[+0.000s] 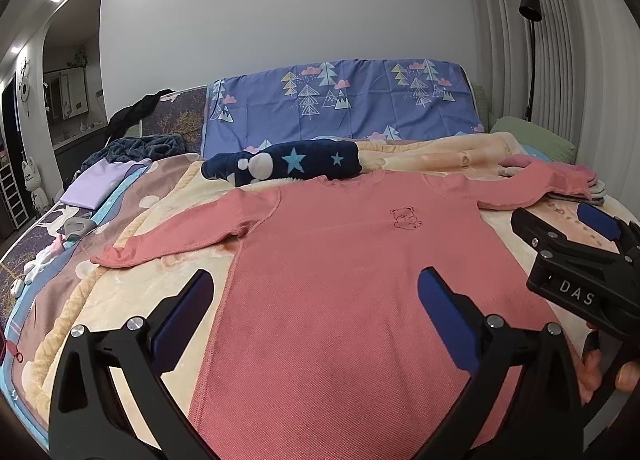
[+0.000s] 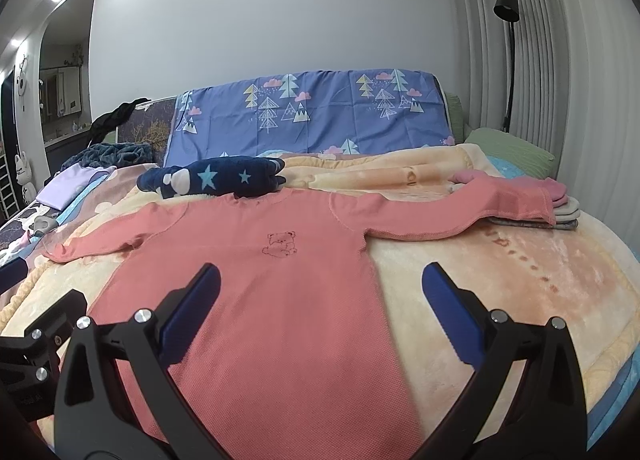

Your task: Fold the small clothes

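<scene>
A small pink long-sleeved shirt (image 1: 340, 280) with a bear outline on the chest lies flat, front up, on a cream blanket, both sleeves spread sideways. My left gripper (image 1: 316, 312) hovers open over the shirt's lower left part, nothing between its fingers. My right gripper (image 2: 320, 304) is open too, above the shirt's lower right edge (image 2: 372, 300). The right gripper (image 1: 560, 228) also shows at the right of the left wrist view, held by a hand (image 1: 592, 372). The shirt's right cuff (image 2: 536, 204) rests on a stack of folded clothes.
A rolled navy star-print garment (image 1: 288, 164) lies just past the shirt's collar. A folded stack (image 2: 564, 208) sits at the right, a lilac piece (image 1: 96, 184) at the left. A blue tree-print sheet (image 1: 340, 100) hangs behind. A floor lamp (image 2: 508, 60) and curtains stand at the right.
</scene>
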